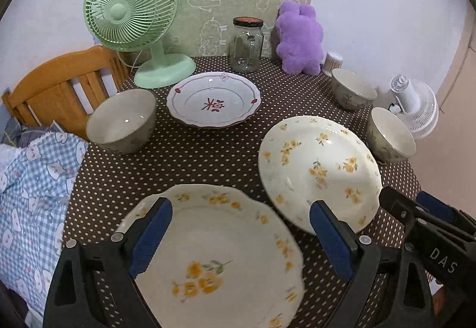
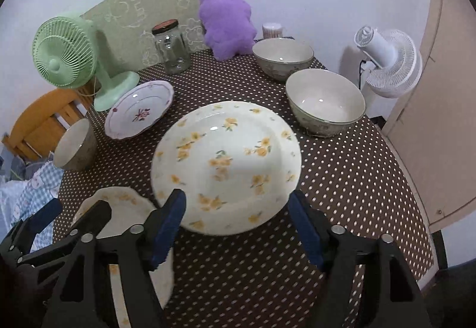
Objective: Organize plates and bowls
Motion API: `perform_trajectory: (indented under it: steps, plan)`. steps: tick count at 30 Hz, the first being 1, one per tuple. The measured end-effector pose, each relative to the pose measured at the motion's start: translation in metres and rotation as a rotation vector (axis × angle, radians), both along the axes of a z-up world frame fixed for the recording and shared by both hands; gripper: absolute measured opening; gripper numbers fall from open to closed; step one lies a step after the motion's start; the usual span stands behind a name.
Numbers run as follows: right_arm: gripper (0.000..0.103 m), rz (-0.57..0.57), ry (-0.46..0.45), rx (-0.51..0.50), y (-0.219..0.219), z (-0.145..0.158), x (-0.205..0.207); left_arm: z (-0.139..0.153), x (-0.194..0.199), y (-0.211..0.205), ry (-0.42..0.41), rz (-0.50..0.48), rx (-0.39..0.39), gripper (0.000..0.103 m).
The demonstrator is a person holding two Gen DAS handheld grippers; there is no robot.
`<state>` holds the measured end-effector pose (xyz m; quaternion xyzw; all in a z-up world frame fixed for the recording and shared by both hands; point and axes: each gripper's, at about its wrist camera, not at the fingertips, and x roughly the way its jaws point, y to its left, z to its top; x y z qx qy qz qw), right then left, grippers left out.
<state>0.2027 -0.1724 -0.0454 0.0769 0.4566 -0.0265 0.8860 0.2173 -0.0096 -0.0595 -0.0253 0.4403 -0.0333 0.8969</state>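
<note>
Gathering stage: three plates and three bowls lie scattered and unstacked on the dotted tablecloth point(image 1: 190, 155).
Left gripper point(image 1: 241, 226): jaws apart, poised above the scalloped yellow-flower plate point(image 1: 214, 253), gripping nothing.
Right gripper point(image 2: 238, 218): jaws wide apart, straddling the near rim of the round yellow-flower plate point(image 2: 226, 161); pads not pressing it.
Other plate: the red-motif plate point(image 1: 213, 103) sits near the green fan point(image 1: 131, 5).
Bowls: one bowl point(image 1: 123, 121) at the left edge; two bowls point(image 2: 325, 101), point(image 2: 282, 58) close together at the right.
Likely step: approaching a yellow-flower plate to stack it on its partner.
Technique: pinch the rim with one pad under the lip, lift level, and centre before release.
Hazard: the glass jar point(image 1: 247, 45) and plush toy point(image 1: 300, 36) stand well behind; the neighbouring gripper is the closer collision risk.
</note>
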Motion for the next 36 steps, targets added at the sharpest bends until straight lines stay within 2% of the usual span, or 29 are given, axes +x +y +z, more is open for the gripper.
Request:
perform_trajectory:
  steps: [3, 17, 33, 36]
  plan:
    - [0.082, 0.019, -0.008, 0.002, -0.016, -0.003, 0.011, -0.003, 0.006, -0.014, 0.006, 0.024, 0.009, 0.094]
    - [0.082, 0.022, 0.022, -0.010, -0.059, -0.031, 0.060, -0.036, 0.052, -0.057, 0.064, 0.082, 0.054, 0.097]
    - [0.082, 0.042, 0.073, -0.005, -0.063, -0.069, 0.105, -0.075, 0.104, -0.070, 0.124, 0.079, 0.114, 0.097]
    - [0.082, 0.036, 0.092, -0.004, -0.063, -0.078, 0.111, -0.083, 0.111, -0.066, 0.153, 0.099, 0.075, 0.097]
